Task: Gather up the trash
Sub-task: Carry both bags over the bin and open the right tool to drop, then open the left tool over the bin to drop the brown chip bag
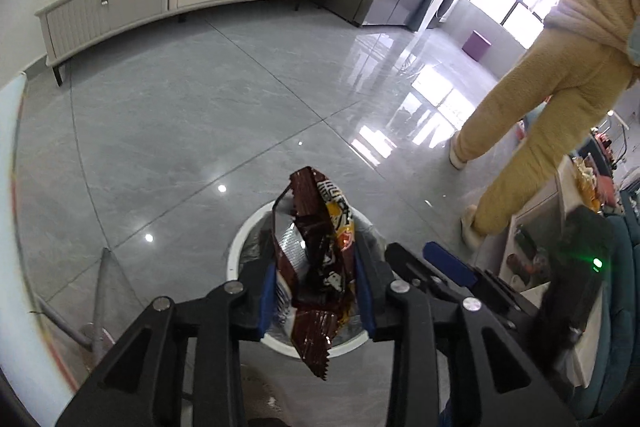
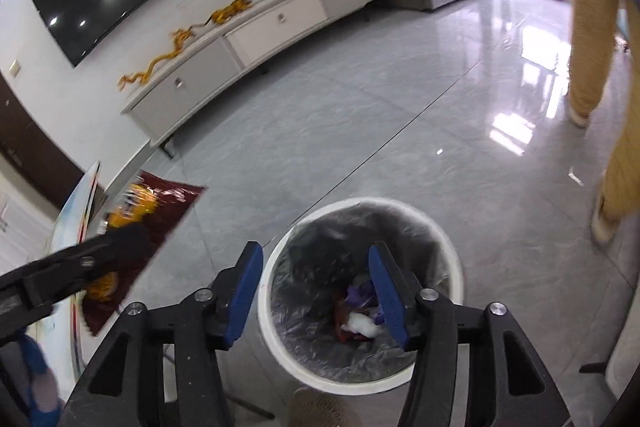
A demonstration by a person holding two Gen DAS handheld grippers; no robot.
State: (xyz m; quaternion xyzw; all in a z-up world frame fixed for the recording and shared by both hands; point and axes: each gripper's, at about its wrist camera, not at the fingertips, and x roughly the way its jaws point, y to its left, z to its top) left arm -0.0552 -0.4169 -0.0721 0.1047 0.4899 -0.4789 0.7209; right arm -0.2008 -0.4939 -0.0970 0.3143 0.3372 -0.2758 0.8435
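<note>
Grey floor (image 2: pixel 360 131): lined bin (image 2: pixel 448 251) holds scraps; left gripper (image 1: pixel 316 291) grips wrapper (image 1: pixel 320 267)

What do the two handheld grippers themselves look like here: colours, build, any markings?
Both match: the left gripper and right gripper have black angular linkage arms with triangular cut-outs, round silver pivot bolts and flat blue pads lining the jaws. No cables or printed markings show. A green light glows on the right gripper's body in the left wrist view.

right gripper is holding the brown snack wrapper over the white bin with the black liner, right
Not quite: the left gripper holds the brown snack wrapper over the white bin with the black liner. The right wrist view shows the right gripper open and empty.
</note>
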